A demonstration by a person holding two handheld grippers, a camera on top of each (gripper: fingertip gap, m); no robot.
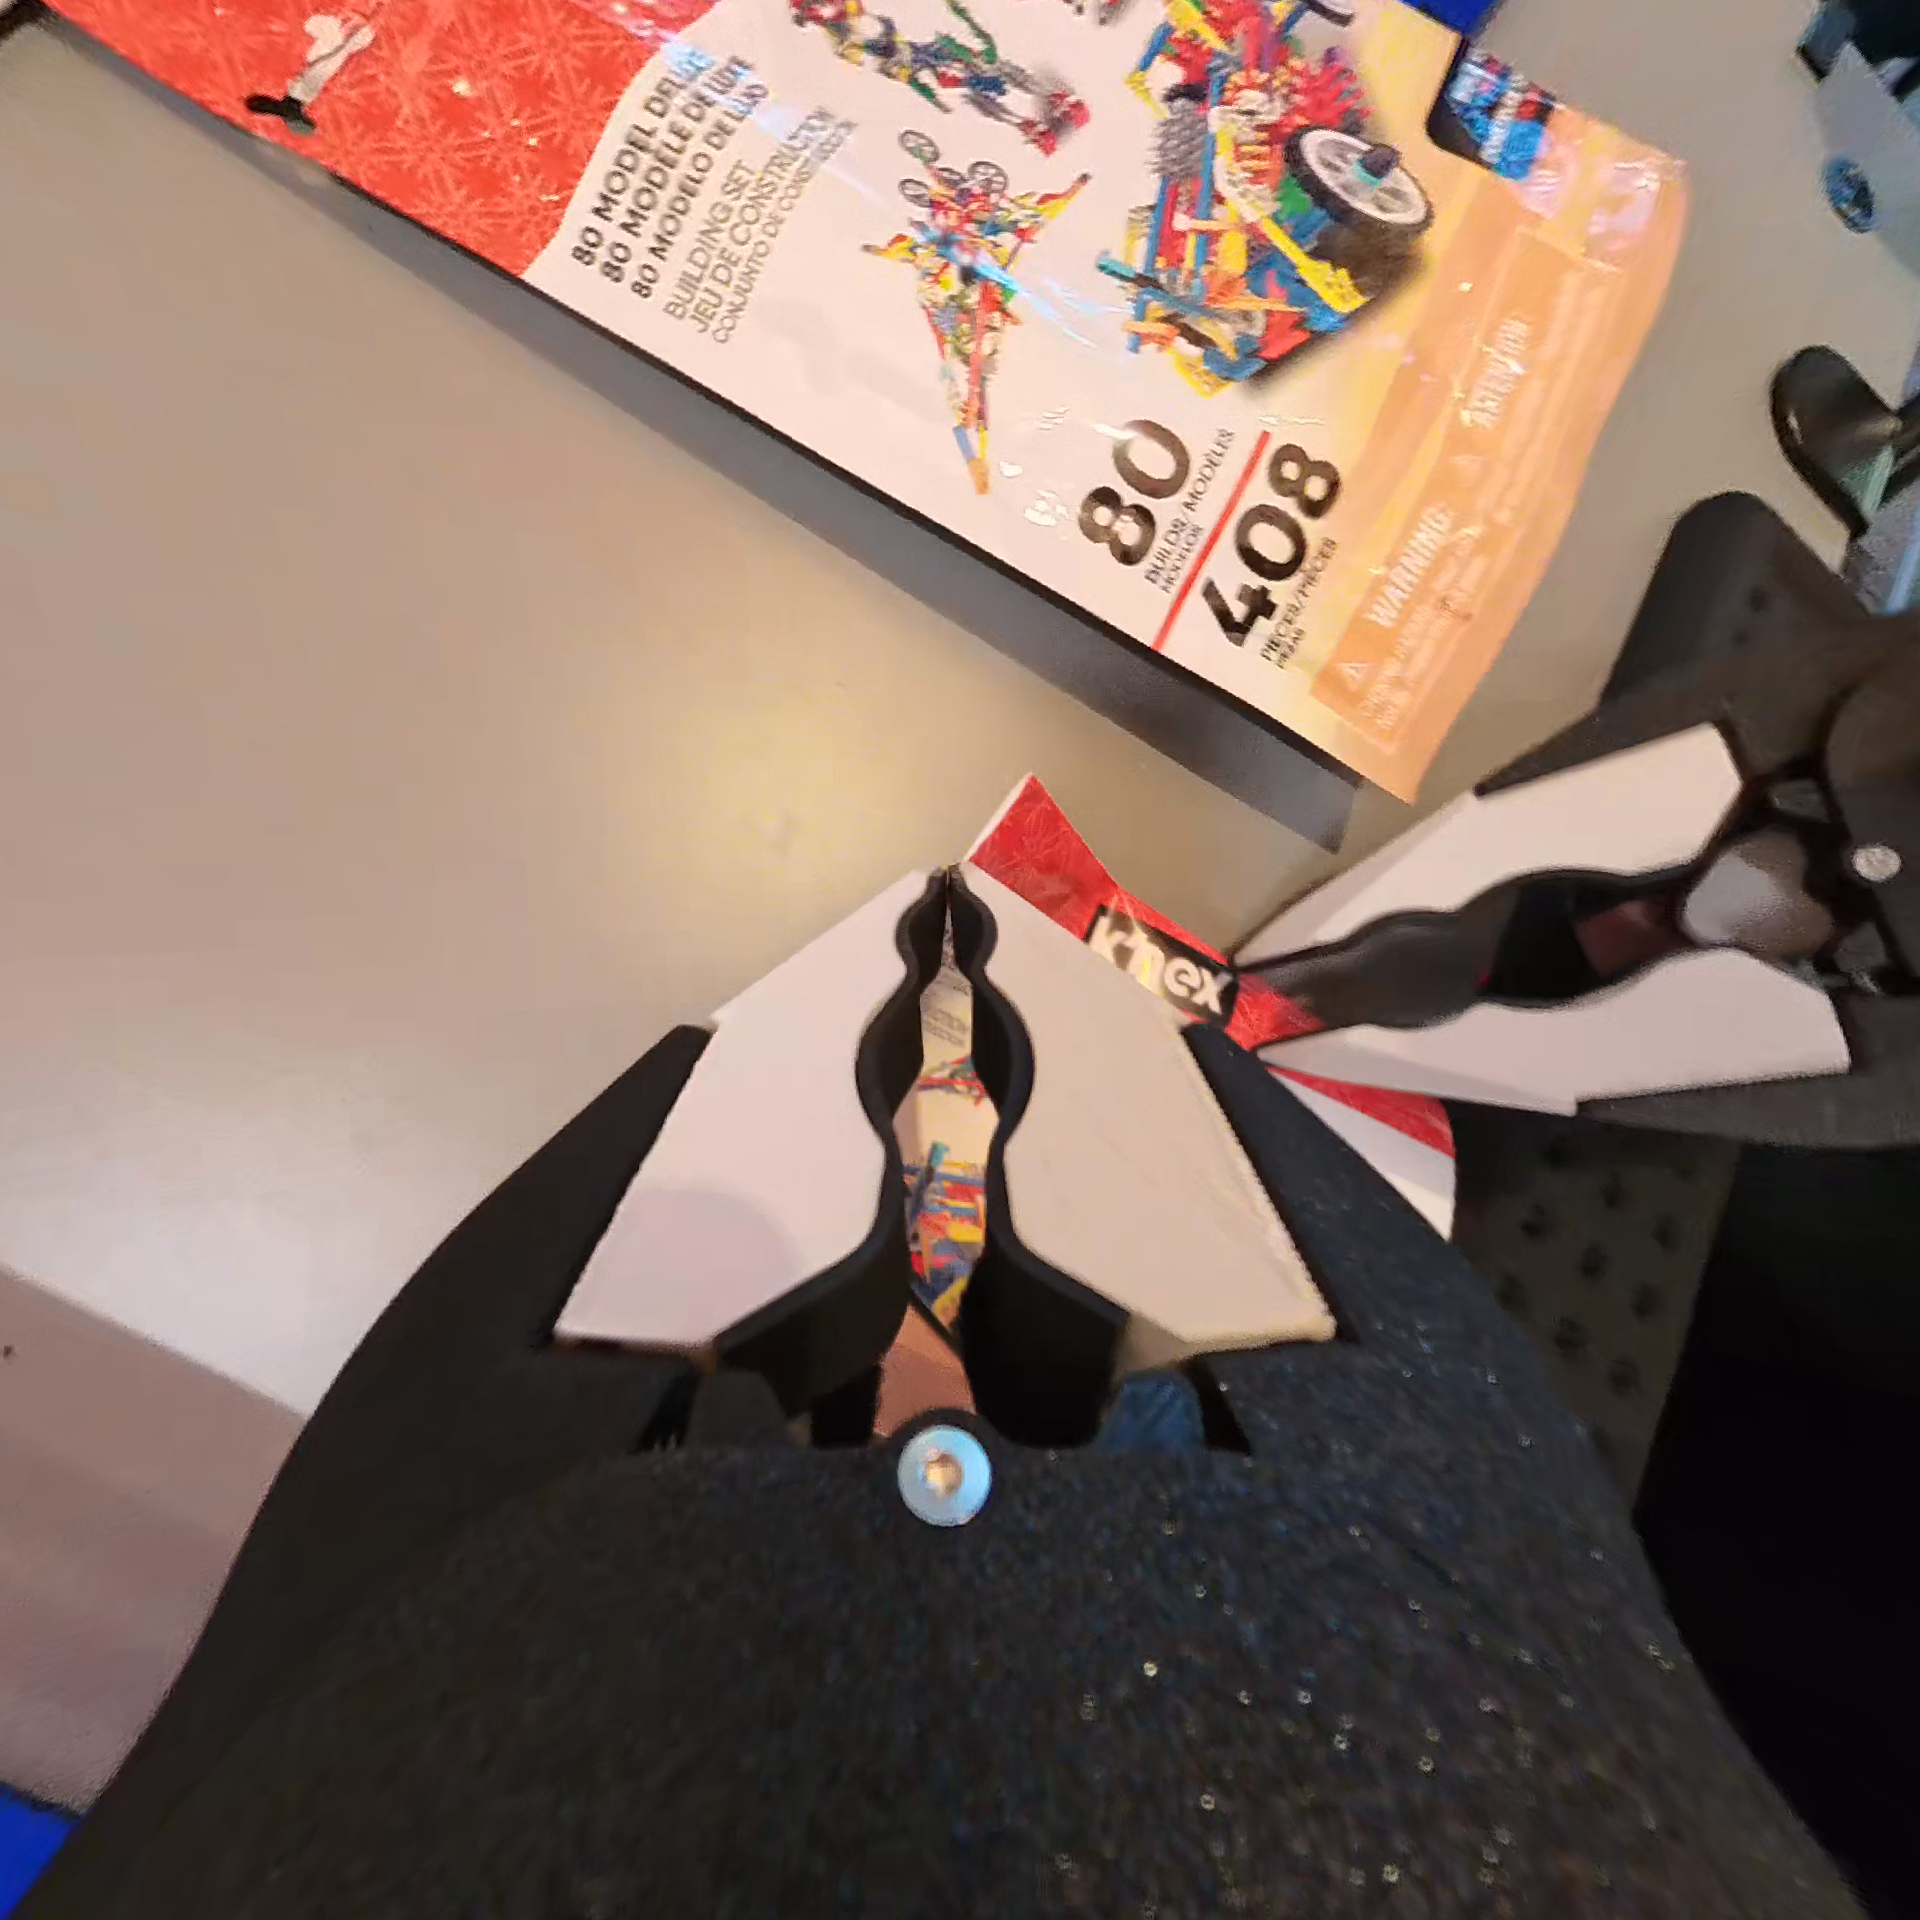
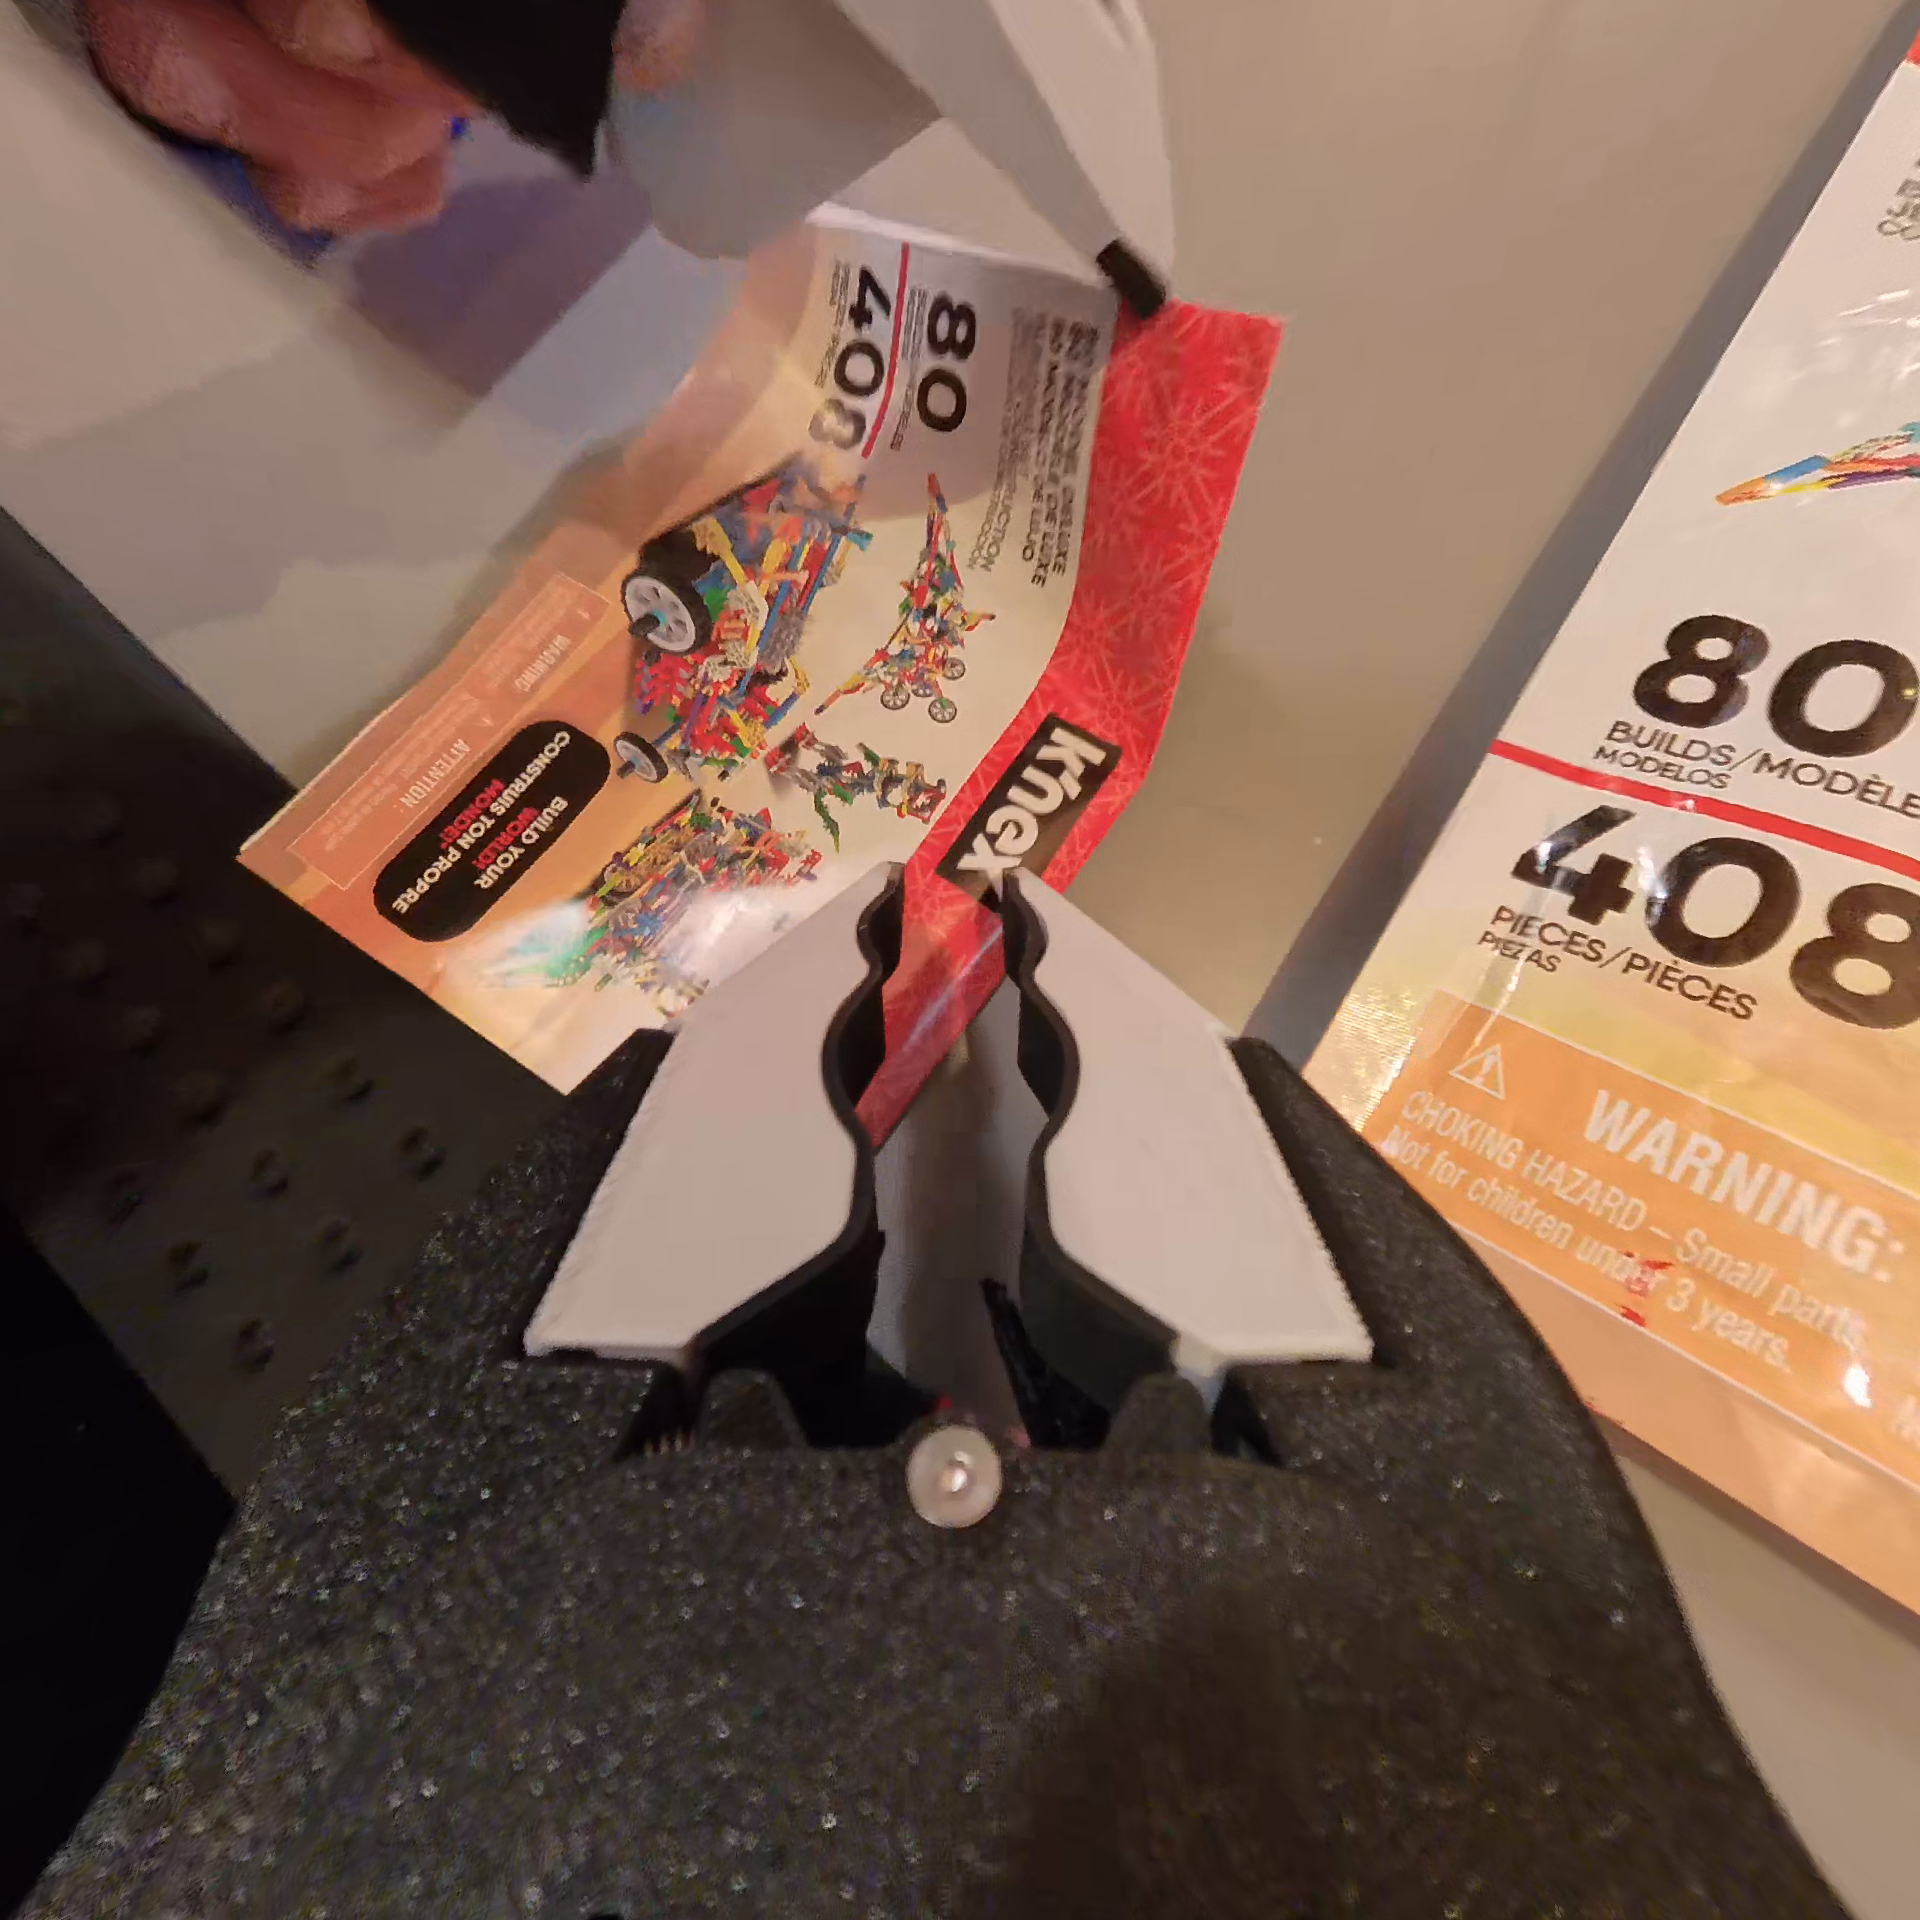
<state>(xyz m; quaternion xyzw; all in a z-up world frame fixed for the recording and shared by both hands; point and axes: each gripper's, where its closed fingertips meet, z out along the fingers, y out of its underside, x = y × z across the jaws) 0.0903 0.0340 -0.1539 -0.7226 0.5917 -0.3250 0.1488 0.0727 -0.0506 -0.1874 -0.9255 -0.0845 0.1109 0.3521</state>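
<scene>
My left gripper (image 1: 948,881) is shut on the edge of a colourful paper booklet (image 1: 1039,847) with a red spine strip, held off the beige table (image 1: 312,623). The booklet (image 2: 727,623) hangs bent in the right wrist view, where the left gripper (image 2: 1132,278) pinches its far top edge. My right gripper (image 2: 953,878) straddles the booklet's red edge. Its jaws stand a little apart, and the paper lies against the left pad. The right gripper (image 1: 1247,997) also shows at the right of the left wrist view.
A large flat toy construction-set box (image 1: 935,260) lies on the table beyond the booklet, also in the right wrist view (image 2: 1662,831). A black perforated surface (image 2: 156,987) borders the table. A person's hand (image 2: 291,135) holds the left gripper. Some 10 centimeters of space lies between my two pairs of fingers.
</scene>
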